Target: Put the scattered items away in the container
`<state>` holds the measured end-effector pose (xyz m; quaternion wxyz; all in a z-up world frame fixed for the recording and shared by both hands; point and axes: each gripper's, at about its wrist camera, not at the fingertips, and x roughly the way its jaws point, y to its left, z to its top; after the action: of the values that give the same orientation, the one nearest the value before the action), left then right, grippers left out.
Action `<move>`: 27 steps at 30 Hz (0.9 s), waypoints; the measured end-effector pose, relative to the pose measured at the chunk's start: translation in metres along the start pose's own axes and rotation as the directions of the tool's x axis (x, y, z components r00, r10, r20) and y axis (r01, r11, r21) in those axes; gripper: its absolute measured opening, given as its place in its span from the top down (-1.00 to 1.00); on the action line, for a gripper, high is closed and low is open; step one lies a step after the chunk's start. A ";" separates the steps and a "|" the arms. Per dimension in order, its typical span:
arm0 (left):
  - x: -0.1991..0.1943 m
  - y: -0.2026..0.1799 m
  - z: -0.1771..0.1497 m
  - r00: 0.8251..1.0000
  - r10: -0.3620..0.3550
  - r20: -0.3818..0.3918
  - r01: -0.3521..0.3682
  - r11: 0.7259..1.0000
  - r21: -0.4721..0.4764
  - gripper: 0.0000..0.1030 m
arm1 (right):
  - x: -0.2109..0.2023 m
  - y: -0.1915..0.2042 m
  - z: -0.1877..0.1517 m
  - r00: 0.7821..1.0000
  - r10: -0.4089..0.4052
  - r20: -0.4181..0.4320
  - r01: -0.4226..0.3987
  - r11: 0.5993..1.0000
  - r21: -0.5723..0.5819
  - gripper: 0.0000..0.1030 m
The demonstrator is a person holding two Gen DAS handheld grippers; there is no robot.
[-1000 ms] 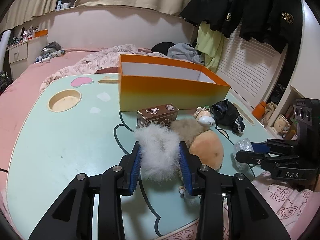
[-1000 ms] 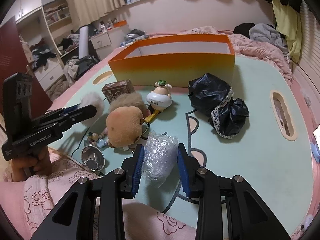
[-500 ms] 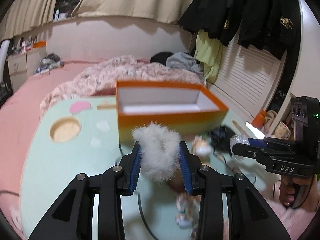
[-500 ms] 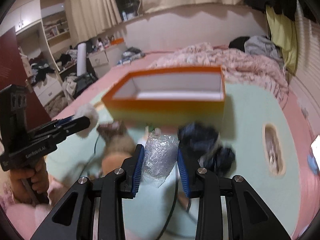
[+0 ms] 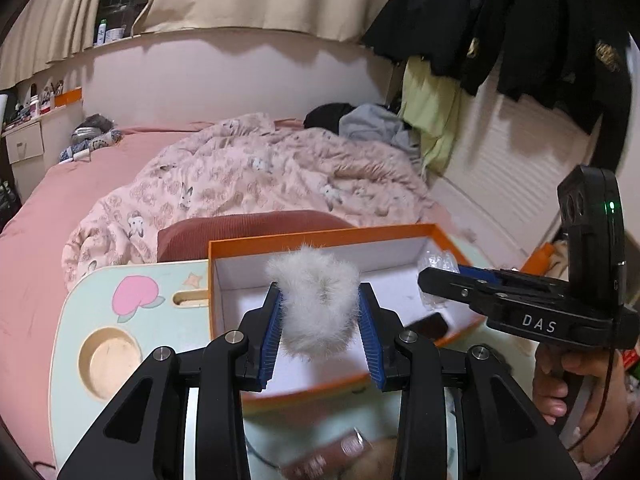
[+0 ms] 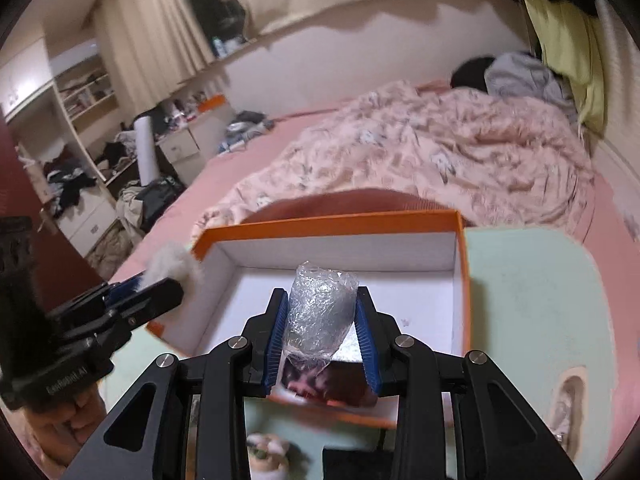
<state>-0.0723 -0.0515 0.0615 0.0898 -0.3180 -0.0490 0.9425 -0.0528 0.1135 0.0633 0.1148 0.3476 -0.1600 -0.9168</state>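
While the box (image 5: 320, 236) is sitting open straight ahead of and below both sets of jaws, the left gripper (image 5: 319, 334) is clamping a fur puff (image 5: 316, 304) over its left half and the right gripper (image 6: 320, 340) is squeezing a bubble-wrap wad (image 6: 320, 312) over its right half. Something dark is probably lying inside already. Neither hand is nearer; both loads are hanging above the white floor of the box on the surface (image 5: 160, 280).

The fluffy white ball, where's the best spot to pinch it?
Squeeze the fluffy white ball across its middle, coming from its two sides, as the left tongs do above the orange box. It is round and soft all over, so the widest part probably gives the pads most to press.
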 end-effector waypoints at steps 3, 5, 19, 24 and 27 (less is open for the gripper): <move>0.020 -0.001 0.003 0.999 0.007 -0.034 -0.007 1.000 0.008 0.23 | 0.010 0.000 0.006 1.000 -0.029 -0.001 0.029 1.000 -0.010 0.37; 0.029 0.001 0.006 0.999 0.002 -0.053 -0.003 1.000 -0.016 0.04 | 0.014 0.001 0.009 0.999 -0.033 -0.002 0.033 0.999 -0.012 0.23; -0.033 0.007 -0.010 0.999 -0.023 0.037 0.025 0.998 -0.054 -0.27 | -0.059 0.011 -0.022 0.983 -0.078 0.164 0.082 0.996 -0.023 -0.47; -0.060 0.006 -0.046 1.000 -0.002 0.016 0.002 0.999 -0.034 -0.42 | -0.088 0.027 -0.075 0.990 -0.085 0.116 0.097 0.990 -0.103 -0.47; -0.071 0.011 -0.074 1.000 0.018 -0.009 -0.019 0.998 -0.053 -0.42 | -0.094 0.034 -0.107 0.993 -0.108 0.055 0.116 0.980 -0.161 -0.47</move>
<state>0.0266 -0.0742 0.0426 0.0729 -0.3250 -0.0705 0.9403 0.0918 0.0892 0.0568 0.0874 0.3245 -0.0669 -0.9395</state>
